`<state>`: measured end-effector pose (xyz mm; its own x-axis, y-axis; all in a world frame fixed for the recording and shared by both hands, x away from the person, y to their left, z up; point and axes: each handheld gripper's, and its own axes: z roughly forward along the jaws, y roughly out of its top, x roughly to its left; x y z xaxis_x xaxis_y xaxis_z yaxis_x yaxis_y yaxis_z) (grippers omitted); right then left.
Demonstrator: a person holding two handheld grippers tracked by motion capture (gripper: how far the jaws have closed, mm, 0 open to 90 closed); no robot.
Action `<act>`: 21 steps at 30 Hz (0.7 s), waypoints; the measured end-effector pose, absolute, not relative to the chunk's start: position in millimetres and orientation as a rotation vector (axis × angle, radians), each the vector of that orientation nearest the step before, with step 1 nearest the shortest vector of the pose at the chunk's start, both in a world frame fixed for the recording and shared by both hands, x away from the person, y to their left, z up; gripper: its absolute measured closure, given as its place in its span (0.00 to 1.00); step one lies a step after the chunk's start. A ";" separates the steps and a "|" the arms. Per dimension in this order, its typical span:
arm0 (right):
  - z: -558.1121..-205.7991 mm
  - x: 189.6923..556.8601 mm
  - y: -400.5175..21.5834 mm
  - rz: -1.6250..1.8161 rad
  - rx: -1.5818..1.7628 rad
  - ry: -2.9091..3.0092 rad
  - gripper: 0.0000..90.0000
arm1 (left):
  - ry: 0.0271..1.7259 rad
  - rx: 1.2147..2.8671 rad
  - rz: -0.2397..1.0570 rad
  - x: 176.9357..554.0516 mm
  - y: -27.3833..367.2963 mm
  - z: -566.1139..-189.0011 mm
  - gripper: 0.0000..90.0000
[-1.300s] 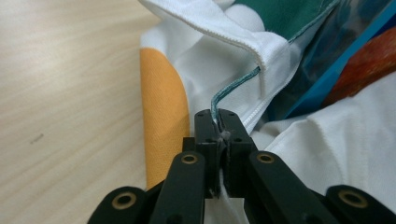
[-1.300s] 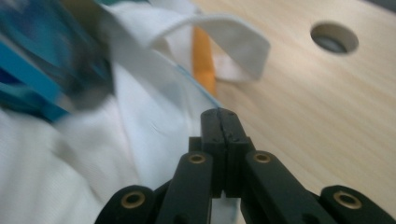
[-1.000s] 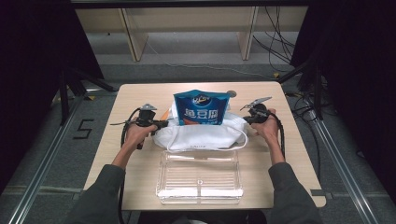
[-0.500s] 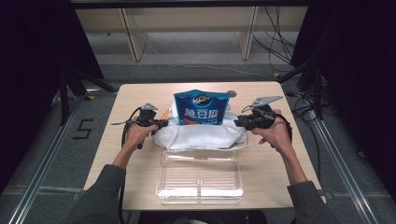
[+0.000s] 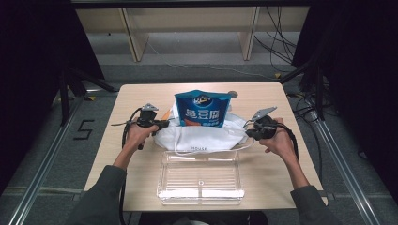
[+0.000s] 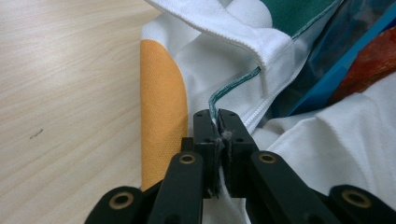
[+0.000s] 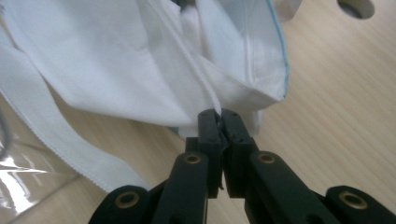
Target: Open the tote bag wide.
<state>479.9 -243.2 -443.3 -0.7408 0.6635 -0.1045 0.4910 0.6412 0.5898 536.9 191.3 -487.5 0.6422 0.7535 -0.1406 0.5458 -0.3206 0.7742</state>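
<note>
Across the middle of the pale wooden table lay a white fabric bag, crumpled, its long axis running left to right, with a blue printed snack pouch standing upright in or just behind it at the far side. Left gripper was clenched on the bag's left edge; the left gripper view showed the jaws pinched together on a thin fold of white cloth beside a green-piped seam and an orange panel. Right gripper was at the bag's right end; its jaws had just been closing, and the right gripper view showed them clamped on a narrow white edge or cord of the bag, near the blue-trimmed rim. Both grippers thus faced inward along the bag's length, one at each end, neither nearer the middle. Clear plastic tray sat on the near side, just beside the bag's near edge, between the two forearms. Judgement: with both ends gripped, the likely next move was a lift or spread of the bag, and the tray lay straight toward the person from it. Whether the pouch sat fully inside the bag could not be told.
</note>
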 end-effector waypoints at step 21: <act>-447.0 462.8 -251.1 0.921 1.022 2.513 0.66 | 1.031 1.923 0.295 535.3 197.7 -482.0 0.75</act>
